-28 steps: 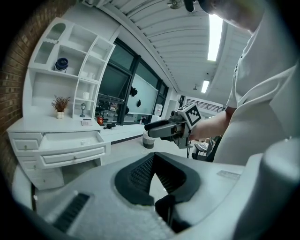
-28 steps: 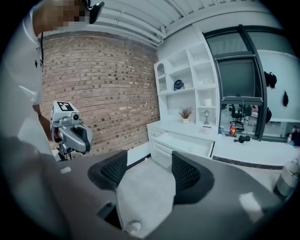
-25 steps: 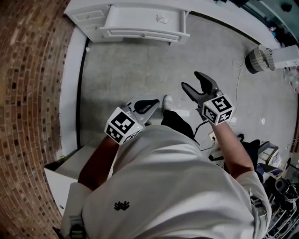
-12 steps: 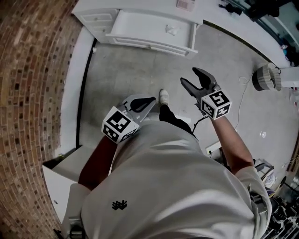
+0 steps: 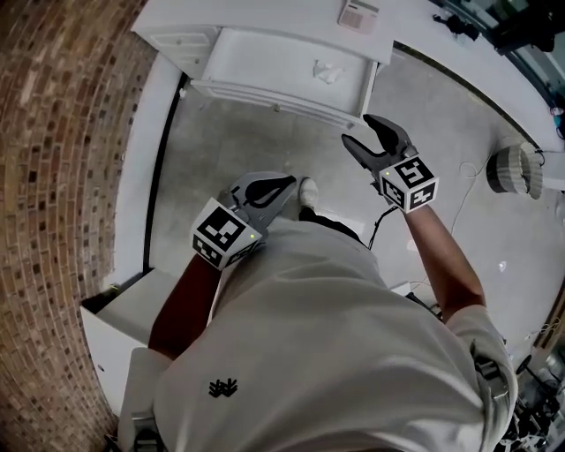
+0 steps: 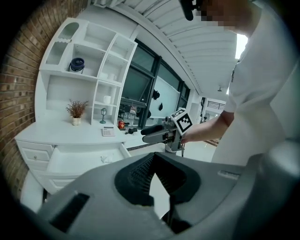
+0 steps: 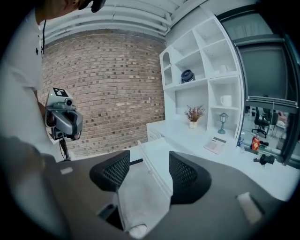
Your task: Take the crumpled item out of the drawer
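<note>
From the head view, the floor is bare grey concrete, with a brick wall on the left and a white desk unit along the top. Its drawer stands pulled out, and the crumpled item lies inside near the drawer's right end, well apart from both my tools. My left gripper hangs low by my shoe. My right gripper is just short of the drawer's front.

The left gripper view shows my left jaws meeting at the tips with nothing between them. Beyond them are white shelves holding a dried plant and a mug, with dark windows behind.

In the right gripper view my jaws stand wide apart. They have just been closing a little, and only the floor and the drawer's edge show between them.

A printed sheet on the desk top carries barcode-like marks too small to read. My white shirt bears a small black emblem without letters. I can read no writing anywhere.
</note>
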Tool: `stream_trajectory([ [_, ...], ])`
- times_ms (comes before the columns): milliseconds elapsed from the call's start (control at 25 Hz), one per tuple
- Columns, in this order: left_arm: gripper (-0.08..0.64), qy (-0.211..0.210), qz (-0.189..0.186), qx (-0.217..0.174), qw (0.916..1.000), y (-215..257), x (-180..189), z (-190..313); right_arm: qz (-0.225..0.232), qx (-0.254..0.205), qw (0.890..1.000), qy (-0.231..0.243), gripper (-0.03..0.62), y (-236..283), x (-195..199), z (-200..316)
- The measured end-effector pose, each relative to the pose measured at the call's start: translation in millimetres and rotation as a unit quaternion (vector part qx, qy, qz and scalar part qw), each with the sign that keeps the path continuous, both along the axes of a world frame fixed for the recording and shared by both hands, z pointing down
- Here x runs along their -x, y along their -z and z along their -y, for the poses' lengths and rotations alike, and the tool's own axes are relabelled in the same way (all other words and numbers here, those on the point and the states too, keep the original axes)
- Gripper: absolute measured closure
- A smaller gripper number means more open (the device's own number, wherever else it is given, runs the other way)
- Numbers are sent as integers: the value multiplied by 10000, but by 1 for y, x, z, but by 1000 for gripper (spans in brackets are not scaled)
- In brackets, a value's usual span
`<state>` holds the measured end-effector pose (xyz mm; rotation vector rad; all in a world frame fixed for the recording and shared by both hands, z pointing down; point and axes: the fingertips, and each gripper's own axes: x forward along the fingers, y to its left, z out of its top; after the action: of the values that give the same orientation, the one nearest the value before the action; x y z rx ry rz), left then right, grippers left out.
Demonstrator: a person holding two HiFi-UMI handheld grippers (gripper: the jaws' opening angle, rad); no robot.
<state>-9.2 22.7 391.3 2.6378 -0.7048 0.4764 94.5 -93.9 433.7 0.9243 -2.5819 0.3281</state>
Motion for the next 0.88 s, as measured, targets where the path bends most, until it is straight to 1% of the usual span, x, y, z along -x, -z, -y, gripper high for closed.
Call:
stream_trajectory([
  [120, 554, 116, 105, 96, 9998, -8, -9, 20, -108, -9, 9998, 164, 318, -15, -9, 31],
  [200, 554, 210, 140, 88, 9996, -10, -16, 33, -168, 35, 9995, 267, 319, -27, -14, 52],
  [400, 554, 280, 126, 116, 9995, -10, -26, 60, -467, 160, 9979, 427, 321, -65, -16, 98],
  [640, 554, 256, 158, 196, 9994, -19, -9, 96, -791, 298, 9953, 479, 328, -115, -4, 149],
  [880, 554, 108, 220, 274, 9993, -23, 14, 142, -1265, 504, 9898, 419, 336, -169, 1, 194],
])
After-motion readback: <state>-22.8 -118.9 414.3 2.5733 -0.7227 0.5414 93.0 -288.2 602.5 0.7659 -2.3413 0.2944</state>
